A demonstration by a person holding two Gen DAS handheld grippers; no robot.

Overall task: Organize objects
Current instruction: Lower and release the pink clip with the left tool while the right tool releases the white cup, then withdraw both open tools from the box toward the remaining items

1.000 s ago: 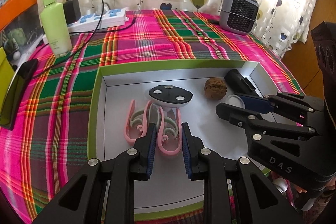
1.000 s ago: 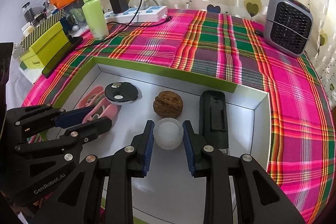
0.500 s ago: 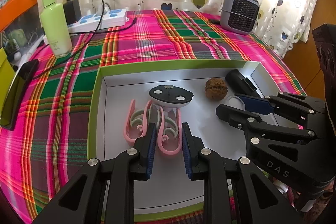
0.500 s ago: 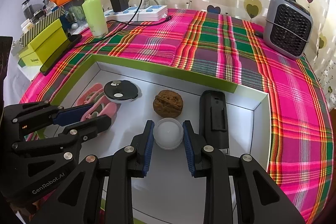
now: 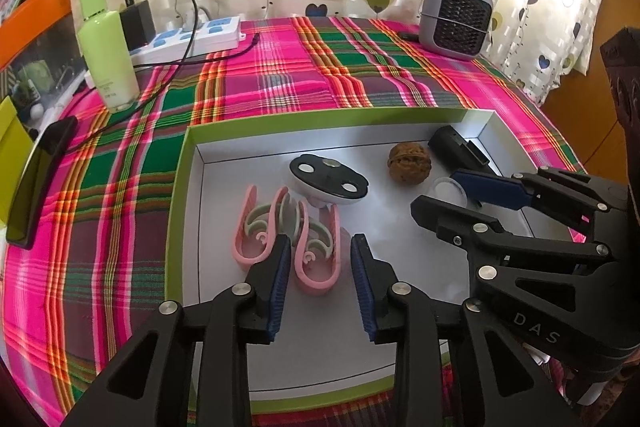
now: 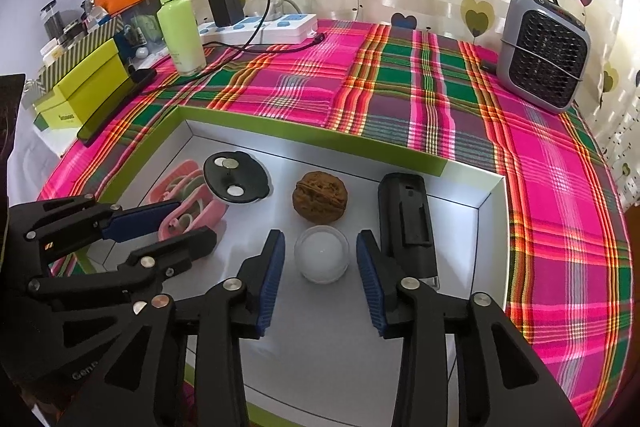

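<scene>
A white tray (image 5: 188, 187) with a green rim sits on a plaid cloth (image 5: 280, 83) that covers the counter. Both tools reach down into it.

The left tool (image 5: 320, 267) has just been opening. Its blue pads stand a little apart, and the near pink clip (image 5: 316, 259) lies between them on the tray floor. The pads do not press on the clip; there is a small gap on each side. A second pink clip (image 5: 256, 227) lies just left of the first one. A black oval piece (image 5: 328, 179) rests at the far ends of the clips.

The right tool (image 6: 320, 263) has also just been opening. A small white ball (image 6: 321, 254) sits on the tray floor between its pads, and the pads do not touch it. A walnut (image 6: 319, 197) lies just beyond the ball. A black case (image 6: 406, 219) lies just right of the ball, beside the right pad.

At the back of the counter stand a green bottle (image 6: 180, 27), a power strip (image 6: 260, 27) and a small grey heater (image 6: 544, 51), all well away from the tray.
</scene>
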